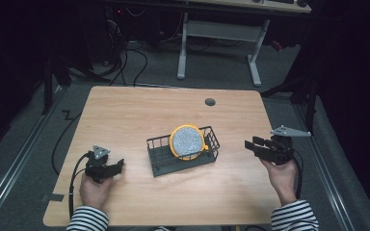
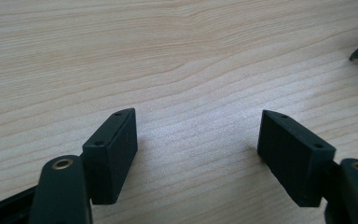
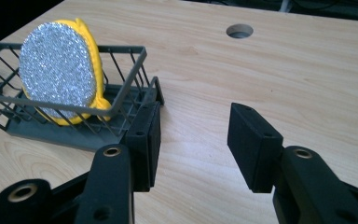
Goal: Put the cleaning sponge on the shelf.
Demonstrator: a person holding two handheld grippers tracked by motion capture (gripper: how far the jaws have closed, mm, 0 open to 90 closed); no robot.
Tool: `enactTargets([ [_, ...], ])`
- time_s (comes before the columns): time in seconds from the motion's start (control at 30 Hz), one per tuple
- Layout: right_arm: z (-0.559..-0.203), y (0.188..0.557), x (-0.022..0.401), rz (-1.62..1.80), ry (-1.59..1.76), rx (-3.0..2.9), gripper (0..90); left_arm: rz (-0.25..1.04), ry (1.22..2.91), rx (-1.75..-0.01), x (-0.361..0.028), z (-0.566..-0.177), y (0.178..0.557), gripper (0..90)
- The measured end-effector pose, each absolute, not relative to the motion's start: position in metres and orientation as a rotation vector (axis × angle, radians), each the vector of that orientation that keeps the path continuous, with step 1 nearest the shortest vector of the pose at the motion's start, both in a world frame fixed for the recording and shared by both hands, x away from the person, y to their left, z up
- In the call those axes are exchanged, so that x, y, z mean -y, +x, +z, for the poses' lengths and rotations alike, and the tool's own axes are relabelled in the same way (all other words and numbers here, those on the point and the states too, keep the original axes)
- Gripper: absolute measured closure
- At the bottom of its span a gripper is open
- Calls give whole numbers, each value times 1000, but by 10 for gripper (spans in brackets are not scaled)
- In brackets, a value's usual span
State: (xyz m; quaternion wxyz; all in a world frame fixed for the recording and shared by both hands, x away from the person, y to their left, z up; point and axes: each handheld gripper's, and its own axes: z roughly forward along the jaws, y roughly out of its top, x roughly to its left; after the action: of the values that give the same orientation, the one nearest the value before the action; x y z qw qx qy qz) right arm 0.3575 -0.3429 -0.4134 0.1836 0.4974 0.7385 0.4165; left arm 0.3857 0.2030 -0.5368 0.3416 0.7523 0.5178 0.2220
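item: round yellow sponge (image 1: 189, 142) with a glittery grey face, propped on edge in the dark wire basket (image 1: 160, 156) at mid-table (image 1: 125, 110), not yet gripped. right gripper (image 1: 251, 145) beside the basket, jaws parted, empty; left gripper (image 1: 119, 166) resting apart, jaws wide, empty. judged stage: early, reach pending.

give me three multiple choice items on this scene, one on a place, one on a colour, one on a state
1. Where is the round scrub pad?
A. in the wire basket
B. flat on the table
C. between gripper jaws

2. What colour is the pad's rim?
A. red
B. yellow
C. blue

3. How do the jaws of the right hand-held gripper stand?
A. clamped on the basket
B. pressed together
C. apart, holding nothing

Key: 1 A, it leans inside the basket; 2 B, yellow edges the silver face; 3 C, bare wood shows between the jaws.
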Motion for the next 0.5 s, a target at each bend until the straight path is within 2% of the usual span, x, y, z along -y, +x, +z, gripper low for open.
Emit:
enactTargets([
  [0.5, -449, 345, 350, 1179, 1450, -2040, 517, 580, 1962, -1346, -203, -537, 386, 290],
])
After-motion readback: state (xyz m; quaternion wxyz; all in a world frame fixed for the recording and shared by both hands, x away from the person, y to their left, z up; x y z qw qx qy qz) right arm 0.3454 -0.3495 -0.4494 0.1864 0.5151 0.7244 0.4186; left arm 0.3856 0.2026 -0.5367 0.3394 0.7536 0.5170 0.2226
